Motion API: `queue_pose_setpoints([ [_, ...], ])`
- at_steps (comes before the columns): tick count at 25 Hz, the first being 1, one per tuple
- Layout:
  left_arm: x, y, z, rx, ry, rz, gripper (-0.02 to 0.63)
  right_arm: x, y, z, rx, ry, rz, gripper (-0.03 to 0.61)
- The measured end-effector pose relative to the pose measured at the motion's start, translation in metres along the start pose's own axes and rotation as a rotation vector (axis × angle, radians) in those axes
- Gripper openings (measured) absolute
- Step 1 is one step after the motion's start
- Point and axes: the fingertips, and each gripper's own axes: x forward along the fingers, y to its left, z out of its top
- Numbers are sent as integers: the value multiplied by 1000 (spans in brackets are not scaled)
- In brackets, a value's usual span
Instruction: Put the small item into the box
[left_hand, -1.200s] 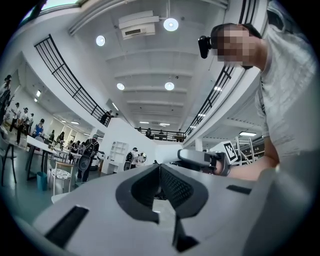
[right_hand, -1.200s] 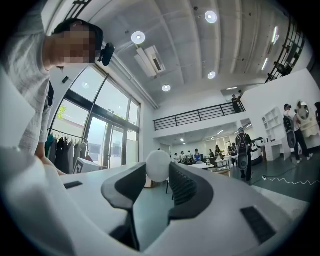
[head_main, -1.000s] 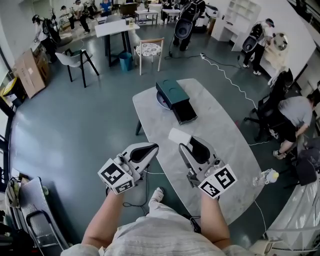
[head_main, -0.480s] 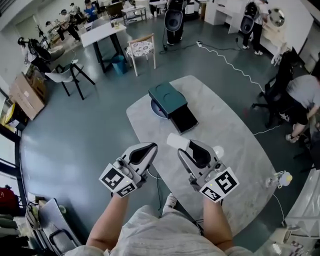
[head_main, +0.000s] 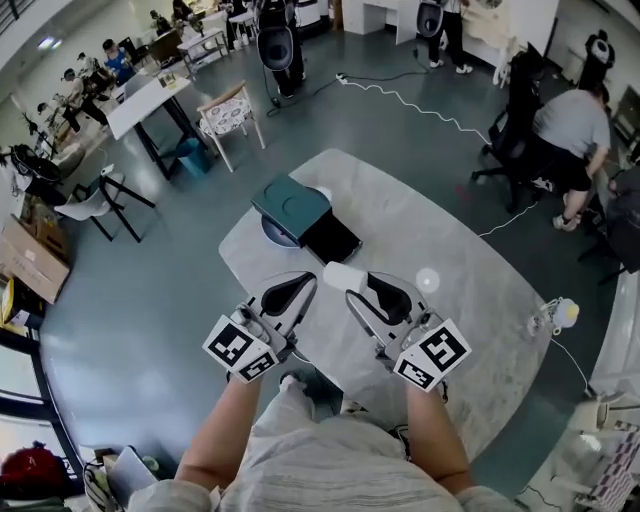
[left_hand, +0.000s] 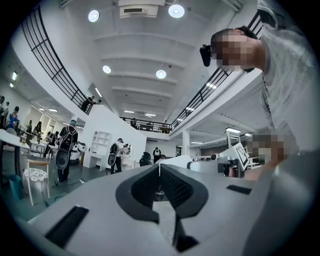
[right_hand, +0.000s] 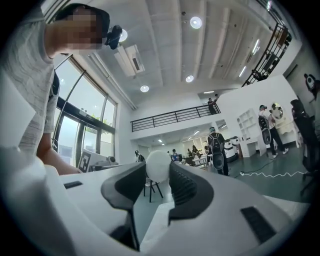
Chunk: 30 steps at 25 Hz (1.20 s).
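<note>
grey-green floor (head_main: 130, 290) of a large open hall surrounds a pale marble worktop (head_main: 460, 240). taking the worktop's middle as the clock's centre, a cardboard carton (head_main: 30, 258) lies far out at nine o'clock. a white table (head_main: 140, 95), a blue bin (head_main: 190, 156) and a wooden chair (head_main: 228, 116) with a patterned seat stand towards ten and eleven o'clock, all well apart from the worktop.

on the worktop's eleven o'clock end sits the green box (head_main: 290, 203). its dark open compartment (head_main: 331, 239) faces five o'clock, and a pale round thing (head_main: 270, 234) shows under its seven o'clock edge.

at the near edge, around seven o'clock, the left hand-held gripper (head_main: 303, 287) is clenched with nothing in it. in the left gripper view its (left_hand: 159, 169) jaws meet at the tips.

just beside it, at about six o'clock, the right hand-held gripper (head_main: 362, 287) is grasping the small item (head_main: 343, 275), a white rounded piece. in the right gripper view the small item (right_hand: 157, 165) sits pinched between the tips of this hand-held gripper (right_hand: 159, 173). the small item is held above the marble, near the box's open compartment but apart from it. only bare marble lies between them.

a small white disc (head_main: 427, 281) rests on the worktop at four o'clock, to the side of that line. a white cable (head_main: 410, 100) snakes over the floor at one o'clock. at two o'clock a person (head_main: 570, 125) sits bent over on an office chair (head_main: 515, 105), clear of the worktop.
</note>
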Motion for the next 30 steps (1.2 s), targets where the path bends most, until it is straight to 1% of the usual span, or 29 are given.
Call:
queue_pose_setpoints([
  [4, 16, 17, -8, -11, 13, -59, 21, 6, -19, -3, -9, 2, -68, 159],
  [6, 21, 35, -12, -19, 15, -84, 20, 17, -30, -8, -13, 7, -104, 159],
  [9, 27, 78, -18, -35, 13, -114, 21, 49, -49, -16, -27, 21, -157, 159],
  [12, 32, 128, -26, -33, 25, -145, 21, 89, -66, -25, -43, 35, -222, 160],
  [14, 38, 157, -30, -34, 30, -193, 21, 113, -77, -29, -45, 37, -284, 160],
  [17, 50, 189, -31, -48, 21, -291, 21, 143, -96, -40, -44, 51, -382, 160],
  [20, 60, 218, -34, -73, 16, -355, 21, 169, -111, -54, -39, 87, -452, 160],
  [23, 69, 236, -42, -116, 21, -395, 21, 183, -121, -69, -33, 135, -502, 160],
  [26, 77, 239, -51, -148, 30, -431, 21, 182, -125, -82, -34, 197, -555, 160],
  [30, 93, 247, -56, -165, 19, -432, 21, 183, -139, -95, -46, 259, -582, 160],
])
